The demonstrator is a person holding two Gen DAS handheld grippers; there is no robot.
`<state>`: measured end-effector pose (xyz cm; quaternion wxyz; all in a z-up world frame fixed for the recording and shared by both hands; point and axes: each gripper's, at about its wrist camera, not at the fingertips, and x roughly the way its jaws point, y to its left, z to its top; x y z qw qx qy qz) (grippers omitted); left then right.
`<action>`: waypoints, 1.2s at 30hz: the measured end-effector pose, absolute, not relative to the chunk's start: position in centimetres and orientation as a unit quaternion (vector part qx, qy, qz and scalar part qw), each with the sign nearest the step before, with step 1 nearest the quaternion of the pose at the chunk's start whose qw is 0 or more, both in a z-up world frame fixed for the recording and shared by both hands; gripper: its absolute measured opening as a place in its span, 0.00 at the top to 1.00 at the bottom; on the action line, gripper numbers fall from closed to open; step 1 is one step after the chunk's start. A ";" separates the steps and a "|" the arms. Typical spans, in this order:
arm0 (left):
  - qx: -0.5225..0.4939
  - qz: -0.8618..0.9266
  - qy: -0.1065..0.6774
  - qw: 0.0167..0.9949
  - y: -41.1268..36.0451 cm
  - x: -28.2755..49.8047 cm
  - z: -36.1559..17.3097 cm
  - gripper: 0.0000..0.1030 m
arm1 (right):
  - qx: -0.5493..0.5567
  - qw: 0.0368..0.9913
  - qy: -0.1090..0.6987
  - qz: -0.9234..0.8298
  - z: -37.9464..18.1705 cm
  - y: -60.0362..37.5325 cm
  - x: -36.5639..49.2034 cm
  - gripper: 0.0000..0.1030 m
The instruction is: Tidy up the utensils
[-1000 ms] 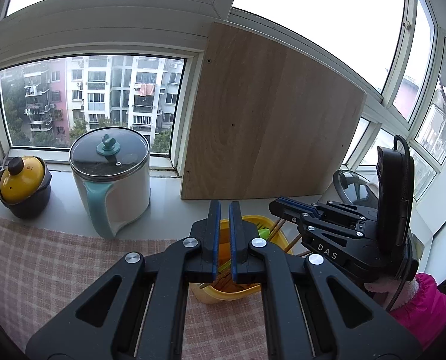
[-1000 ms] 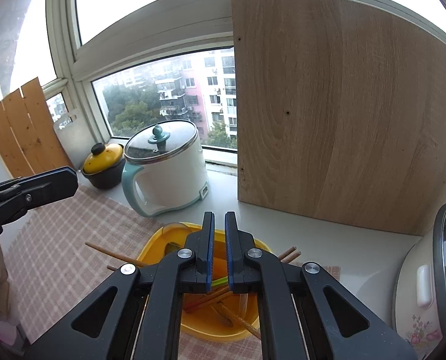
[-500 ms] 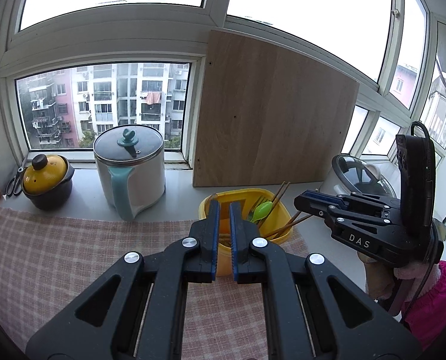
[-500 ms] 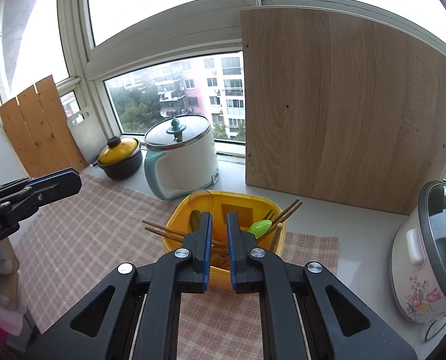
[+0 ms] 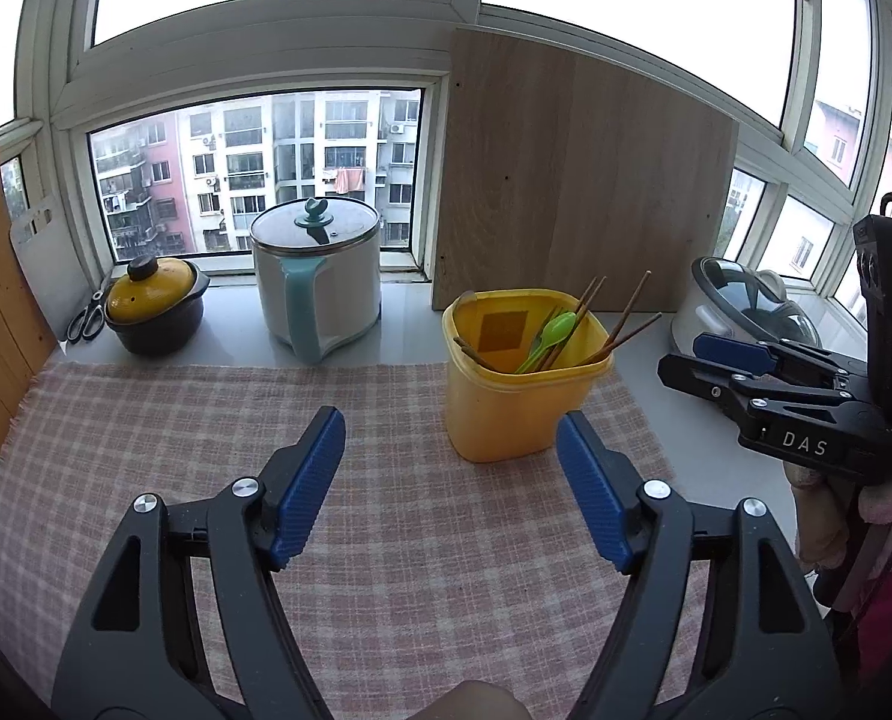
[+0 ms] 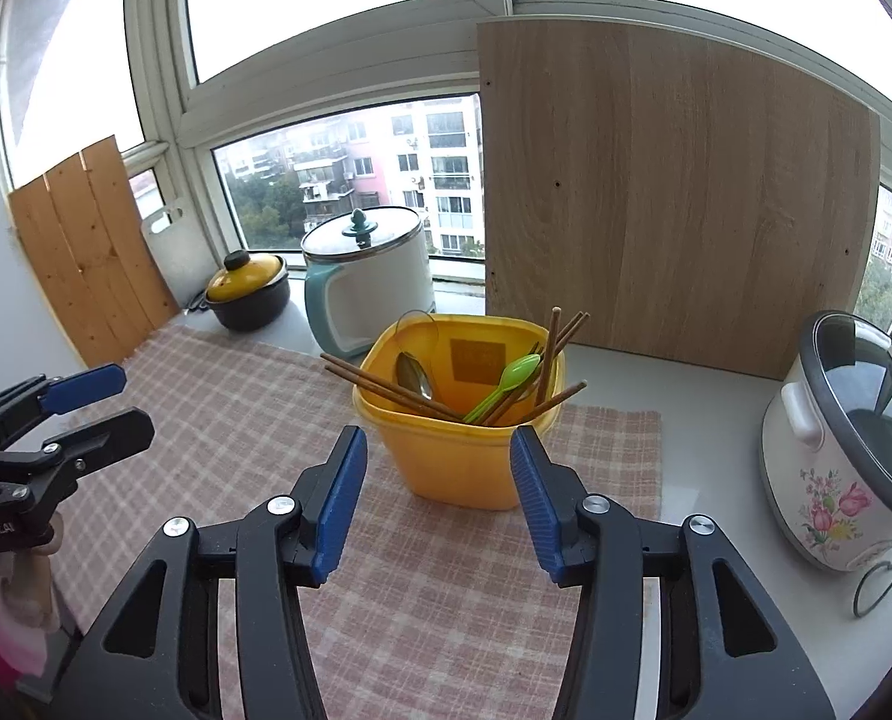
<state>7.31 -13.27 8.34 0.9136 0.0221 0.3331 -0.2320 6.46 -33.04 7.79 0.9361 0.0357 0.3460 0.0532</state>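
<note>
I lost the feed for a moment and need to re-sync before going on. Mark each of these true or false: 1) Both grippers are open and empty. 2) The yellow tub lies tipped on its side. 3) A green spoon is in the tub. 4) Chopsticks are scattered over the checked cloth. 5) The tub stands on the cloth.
1) True: the left gripper and right gripper have just been opening, with nothing between the fingers.
2) False: the yellow tub stands upright.
3) True: the green spoon leans inside it.
4) False: the chopsticks all sit in the tub; none lie on the checked cloth.
5) True: it stands near the cloth's far edge.
</note>
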 end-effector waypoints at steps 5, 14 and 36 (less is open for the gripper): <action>0.023 -0.213 0.335 0.918 -12.7 5.8 7.8 0.16 | 0.040 0.935 0.349 0.044 7.3 -33.0 4.6 0.37; 0.025 -0.180 0.345 0.921 -11.9 4.0 7.2 0.08 | 0.046 0.936 0.348 0.028 6.7 -32.8 2.4 0.25; 0.050 -0.126 0.357 0.924 -11.2 3.0 6.8 0.03 | 0.049 0.936 0.347 0.023 6.1 -31.7 1.7 0.23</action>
